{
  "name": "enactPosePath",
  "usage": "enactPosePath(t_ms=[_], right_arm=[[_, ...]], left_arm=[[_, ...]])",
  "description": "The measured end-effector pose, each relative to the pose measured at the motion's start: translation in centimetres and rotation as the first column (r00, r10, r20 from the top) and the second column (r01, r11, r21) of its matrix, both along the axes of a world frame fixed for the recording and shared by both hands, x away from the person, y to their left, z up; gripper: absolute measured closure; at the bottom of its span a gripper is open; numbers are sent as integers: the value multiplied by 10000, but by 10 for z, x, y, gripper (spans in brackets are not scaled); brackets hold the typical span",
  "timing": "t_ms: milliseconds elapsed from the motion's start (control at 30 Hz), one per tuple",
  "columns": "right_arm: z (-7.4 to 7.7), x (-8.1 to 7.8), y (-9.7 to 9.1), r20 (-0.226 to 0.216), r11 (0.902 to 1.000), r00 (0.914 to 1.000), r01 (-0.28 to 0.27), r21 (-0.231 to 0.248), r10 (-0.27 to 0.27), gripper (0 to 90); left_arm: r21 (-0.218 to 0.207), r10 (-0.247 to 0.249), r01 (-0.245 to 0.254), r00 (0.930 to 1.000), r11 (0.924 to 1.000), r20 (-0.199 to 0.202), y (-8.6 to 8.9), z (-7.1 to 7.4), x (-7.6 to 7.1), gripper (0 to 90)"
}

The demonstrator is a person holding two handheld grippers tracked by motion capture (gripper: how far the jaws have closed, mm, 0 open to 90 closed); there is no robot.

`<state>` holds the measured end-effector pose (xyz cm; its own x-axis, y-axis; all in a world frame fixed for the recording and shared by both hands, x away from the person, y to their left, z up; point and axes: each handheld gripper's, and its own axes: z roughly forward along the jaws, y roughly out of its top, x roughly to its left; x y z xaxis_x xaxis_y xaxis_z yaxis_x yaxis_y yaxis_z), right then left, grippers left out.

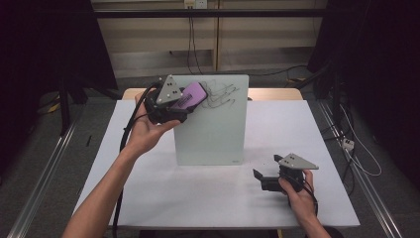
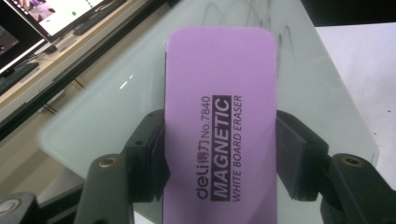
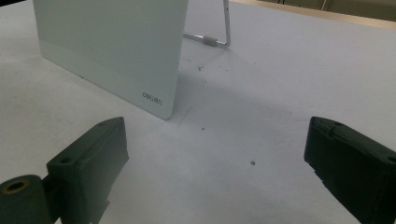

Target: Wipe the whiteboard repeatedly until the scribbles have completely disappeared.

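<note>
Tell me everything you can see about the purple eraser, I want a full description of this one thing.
The eraser is a flat purple block with rounded corners; the surface looks matte, like foam or plastic. Black print on its back reads "deli No.7840 MAGNETIC WHITE BOARD ERASER". The left gripper is shut on it, one black jaw pressing each long side. It is held against the upper left part of the standing glass board, beside the black scribbles near the top edge.
</note>
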<state>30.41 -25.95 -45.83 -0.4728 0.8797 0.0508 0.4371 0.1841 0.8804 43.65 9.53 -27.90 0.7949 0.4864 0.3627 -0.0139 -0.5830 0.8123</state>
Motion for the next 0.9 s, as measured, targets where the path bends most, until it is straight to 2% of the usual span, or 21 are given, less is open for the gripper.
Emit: enactPosePath(t_ms=[333, 433, 600, 700, 900], right_arm=[[0, 0, 0, -8, 10000, 10000, 4, 7, -4, 64], [0, 0, 0, 8, 10000, 10000, -7, 5, 7, 63], [0, 0, 0, 4, 10000, 10000, 3, 3, -4, 63], [0, 0, 0, 14, 10000, 10000, -8, -8, 8, 63], [0, 0, 0, 2, 10000, 10000, 19, 13, -19, 62]], left_arm=[[347, -159, 168, 9996, 9993, -251, -4, -17, -7, 411], [575, -227, 246, 9992, 9980, -335, -5, -28, -12, 411], [664, -338, 370, 9983, 9971, -473, -6, -41, -17, 411], [706, -394, 437, 9973, 9965, -612, -5, -39, -16, 411], [483, -272, 295, 9986, 9984, -457, -1, -25, -10, 411]])
